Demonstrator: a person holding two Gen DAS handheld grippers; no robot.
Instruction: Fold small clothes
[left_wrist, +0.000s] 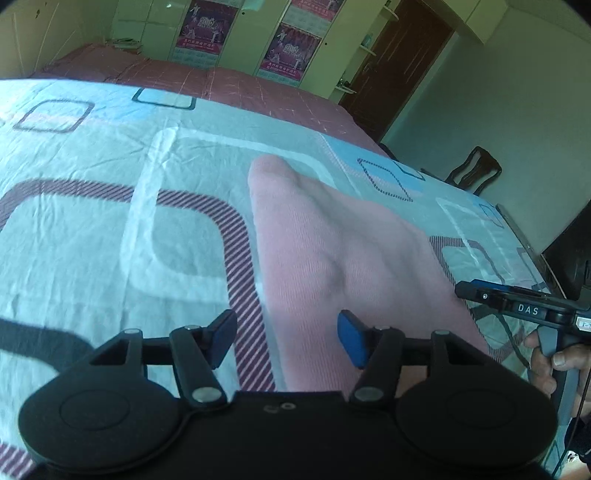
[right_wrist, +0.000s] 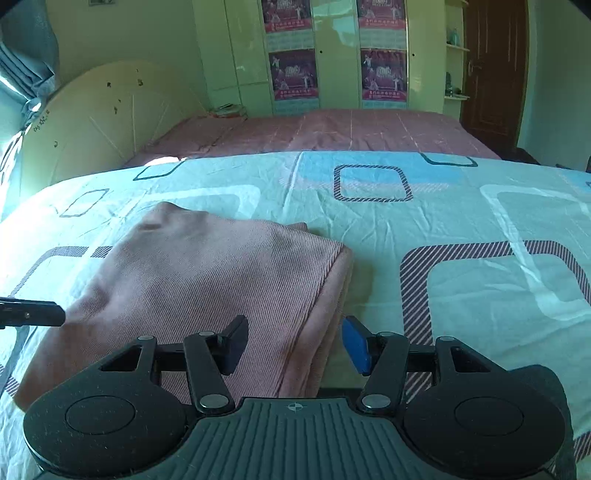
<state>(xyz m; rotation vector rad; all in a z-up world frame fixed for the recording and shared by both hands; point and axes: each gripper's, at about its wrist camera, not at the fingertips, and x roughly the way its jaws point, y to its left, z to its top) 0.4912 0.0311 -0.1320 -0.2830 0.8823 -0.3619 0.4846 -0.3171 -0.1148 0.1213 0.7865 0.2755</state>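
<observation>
Bedsheet (right_wrist: 461, 221) under seemingly folded pink garment (right_wrist: 207, 273)

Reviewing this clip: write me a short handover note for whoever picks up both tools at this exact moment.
Left tool: open, nothing between its pads, over the near left edge of the pink garment.
Right tool: open, empty, over the garment's near right edge.
Garment: lies on the patterned sheet, doubled over along its right side, with a few humps on top.
Done: at least one fold is in.
Left: whether another fold is needed I cannot tell; smooth the humps.
</observation>
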